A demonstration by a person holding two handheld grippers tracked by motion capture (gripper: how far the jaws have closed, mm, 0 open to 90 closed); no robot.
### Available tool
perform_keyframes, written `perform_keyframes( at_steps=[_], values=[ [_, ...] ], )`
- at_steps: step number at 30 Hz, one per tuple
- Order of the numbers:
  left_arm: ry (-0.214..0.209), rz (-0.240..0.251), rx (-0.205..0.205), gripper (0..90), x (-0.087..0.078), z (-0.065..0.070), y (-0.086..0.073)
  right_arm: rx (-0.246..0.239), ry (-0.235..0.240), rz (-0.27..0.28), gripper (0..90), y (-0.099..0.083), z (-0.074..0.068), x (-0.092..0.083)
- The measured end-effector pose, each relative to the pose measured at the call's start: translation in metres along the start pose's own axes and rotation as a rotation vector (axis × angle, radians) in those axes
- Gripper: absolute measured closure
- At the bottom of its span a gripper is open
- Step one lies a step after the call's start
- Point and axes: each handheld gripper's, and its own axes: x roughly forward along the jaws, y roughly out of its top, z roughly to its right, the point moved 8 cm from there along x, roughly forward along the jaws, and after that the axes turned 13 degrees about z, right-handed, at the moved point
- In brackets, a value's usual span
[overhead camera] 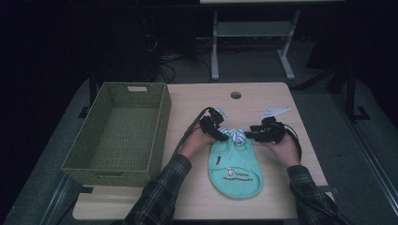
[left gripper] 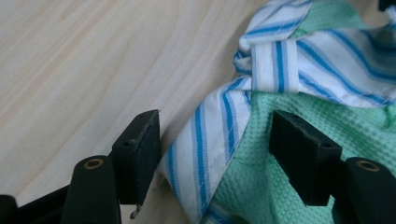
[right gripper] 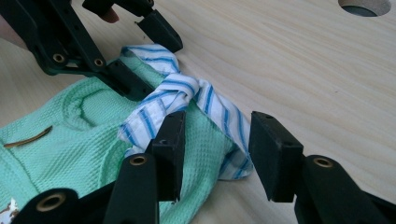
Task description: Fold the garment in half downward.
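A mint-green bib (overhead camera: 234, 171) lies flat on the wooden table (overhead camera: 197, 199), printed side up. Its blue-and-white striped ties (overhead camera: 236, 135) are knotted at the far end. My left gripper (overhead camera: 219, 136) reaches in from the left, and in the left gripper view it (left gripper: 217, 149) stands open with a striped tie (left gripper: 205, 140) and green cloth between the jaws. My right gripper (overhead camera: 252, 135) comes from the right. It (right gripper: 217, 149) is open too and straddles the other striped tie (right gripper: 219, 121). In the right gripper view the left gripper (right gripper: 152, 65) is seen across the knot (right gripper: 180, 91).
A large woven green basket (overhead camera: 159, 126) stands on the table's left side, nothing visible inside. A round cable hole (overhead camera: 235, 95) sits near the far edge. Dark floor, cables and a desk frame (overhead camera: 215, 47) lie beyond the table.
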Motion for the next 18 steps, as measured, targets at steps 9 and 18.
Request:
perform_keyframes(
  at_steps=[9, 18],
  values=[
    [-0.044, 0.006, 0.000, 68.5, -0.001, 0.006, 0.002, -0.014, 0.018, 0.020, 57.2, 0.001, -0.011, -0.008],
    [-0.026, 0.013, -0.029, 80.2, -0.003, 0.006, 0.005, -0.029, 0.084, 0.018, 69.0, 0.000, -0.036, -0.010]
  ],
)
